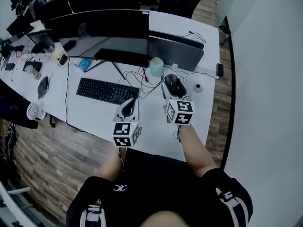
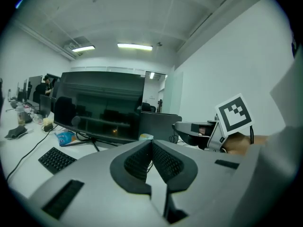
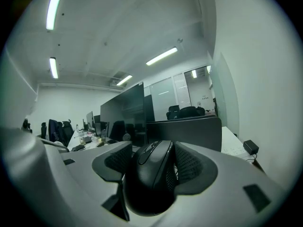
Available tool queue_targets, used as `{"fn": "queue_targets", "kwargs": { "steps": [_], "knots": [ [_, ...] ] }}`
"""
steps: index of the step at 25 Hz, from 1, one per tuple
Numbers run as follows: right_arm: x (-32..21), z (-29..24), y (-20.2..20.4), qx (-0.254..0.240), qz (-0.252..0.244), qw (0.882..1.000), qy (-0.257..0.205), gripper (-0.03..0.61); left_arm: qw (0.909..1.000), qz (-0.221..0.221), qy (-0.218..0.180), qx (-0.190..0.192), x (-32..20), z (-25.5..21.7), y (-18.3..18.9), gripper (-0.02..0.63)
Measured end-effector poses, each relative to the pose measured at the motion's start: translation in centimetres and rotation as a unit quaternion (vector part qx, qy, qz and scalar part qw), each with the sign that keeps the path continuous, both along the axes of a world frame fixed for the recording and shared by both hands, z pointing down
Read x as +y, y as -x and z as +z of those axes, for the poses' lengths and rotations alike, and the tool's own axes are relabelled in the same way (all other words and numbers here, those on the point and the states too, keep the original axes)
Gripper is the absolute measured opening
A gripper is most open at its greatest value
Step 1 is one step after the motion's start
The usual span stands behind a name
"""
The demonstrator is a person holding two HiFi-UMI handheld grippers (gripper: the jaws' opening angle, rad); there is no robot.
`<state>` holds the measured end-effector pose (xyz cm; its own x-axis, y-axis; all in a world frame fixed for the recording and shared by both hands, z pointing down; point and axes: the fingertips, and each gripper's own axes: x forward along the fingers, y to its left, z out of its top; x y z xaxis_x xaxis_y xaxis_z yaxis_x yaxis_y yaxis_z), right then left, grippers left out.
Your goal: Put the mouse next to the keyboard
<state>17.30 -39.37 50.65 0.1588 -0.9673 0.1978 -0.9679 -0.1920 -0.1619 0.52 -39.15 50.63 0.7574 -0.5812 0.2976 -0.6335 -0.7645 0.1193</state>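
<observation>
A black mouse (image 1: 171, 83) sits between the jaws of my right gripper (image 1: 174, 88), to the right of the black keyboard (image 1: 106, 91) on the white desk (image 1: 94, 117). In the right gripper view both ribbed pads press the sides of the mouse (image 3: 154, 174), so the right gripper (image 3: 152, 161) is shut on it. I cannot tell whether the mouse touches the desk. My left gripper (image 1: 129, 106) hovers just right of the keyboard's near end. Its jaws meet in the left gripper view, so the left gripper (image 2: 152, 150) is shut and holds nothing.
Dark monitors (image 1: 102, 25) stand behind the keyboard, with a dark grey panel (image 1: 177, 51) to their right. A pale cup (image 1: 156, 66) and tangled cables (image 1: 142, 79) lie just left of the mouse. A black adapter (image 1: 219, 70) is by the desk's right edge.
</observation>
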Motion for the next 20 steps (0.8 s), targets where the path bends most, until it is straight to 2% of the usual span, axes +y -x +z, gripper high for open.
{"fn": "queue_targets", "kwargs": {
  "steps": [6,9,15,20],
  "knots": [
    [-5.1,3.3,2.0,-0.006,0.045,0.999,0.024,0.299,0.9981,0.06,0.011,0.01,-6.8,1.0,1.5,0.014],
    [-6.8,5.9,3.1,-0.009,0.067,0.996,0.055,0.299,0.9965,0.079,0.022,0.016,-9.2,2.0,2.6,0.012],
    [-8.4,10.7,4.7,-0.018,0.107,0.989,0.102,0.299,0.9929,0.112,0.041,0.008,-13.1,4.2,4.6,0.014],
    [-8.1,15.4,6.0,-0.054,0.126,0.98,0.142,0.3,0.9898,0.133,0.052,0.002,-14.9,5.3,5.4,0.014]
  ]
}}
